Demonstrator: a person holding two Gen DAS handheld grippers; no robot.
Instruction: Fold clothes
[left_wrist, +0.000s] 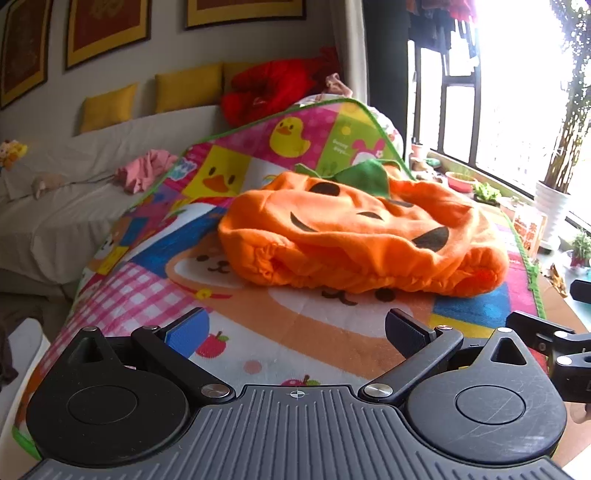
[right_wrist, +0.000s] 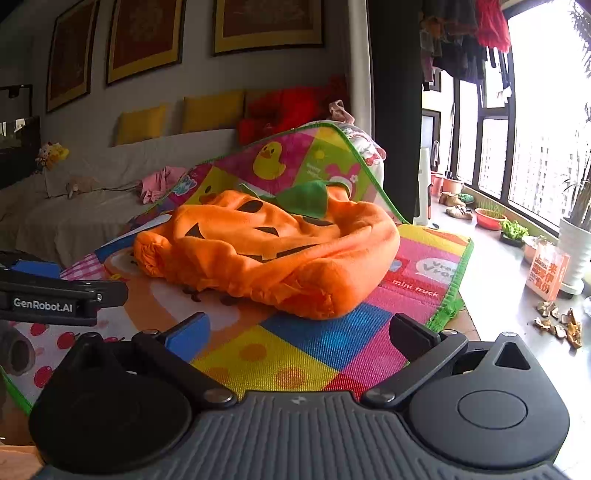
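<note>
The orange pumpkin costume (left_wrist: 354, 236) lies bunched at mid-frame on the play mat (left_wrist: 155, 295). The left gripper (left_wrist: 295, 328) and right gripper (right_wrist: 299, 332), low in frame, are both spread wide and empty. I reckon its puffy gathered hem (left_wrist: 369, 273) could slip a shallow pinch, or the mat get caught too.

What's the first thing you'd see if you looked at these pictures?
A bright orange pumpkin costume with a black smiley face and green leaf collar, lying crumpled in the middle of a colourful cartoon play mat. Both the left gripper and the right gripper hover open just short of it. Behind, yellow cushions line a white sofa.
</note>
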